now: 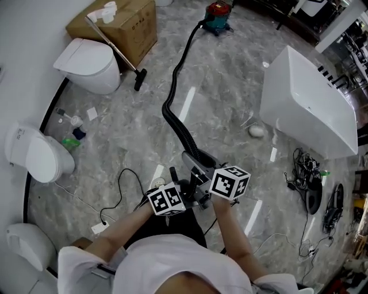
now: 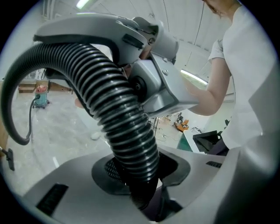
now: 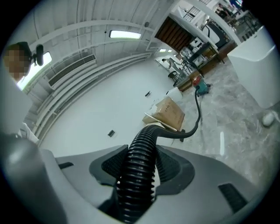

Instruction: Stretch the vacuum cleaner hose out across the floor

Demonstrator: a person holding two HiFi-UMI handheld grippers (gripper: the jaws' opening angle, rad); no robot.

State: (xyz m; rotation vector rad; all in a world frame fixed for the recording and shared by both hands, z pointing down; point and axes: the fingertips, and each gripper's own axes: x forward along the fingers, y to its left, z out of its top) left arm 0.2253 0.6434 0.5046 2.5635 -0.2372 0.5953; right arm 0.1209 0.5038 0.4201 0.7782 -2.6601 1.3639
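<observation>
Left tongs (image 2: 139, 177): clamped on ribbed hose (image 2: 116, 105) by its grey handle (image 2: 109, 26) | right tongs (image 3: 136, 175): clamped on same hose | hose: curved, runs over floor (image 1: 230, 115) to vacuum cleaner (image 1: 219, 16), well apart | risk: hard pull could drag or tip cleaner; ribs may slip through pads

In the head view, marker cubes (image 1: 167, 200) are hiding the tips of the left claw (image 1: 174, 182) and right claw (image 1: 202, 172), with the hose (image 1: 178, 109) vanishing beneath them; floor clutter (image 1: 313, 189) at right is showing too small to name.
</observation>
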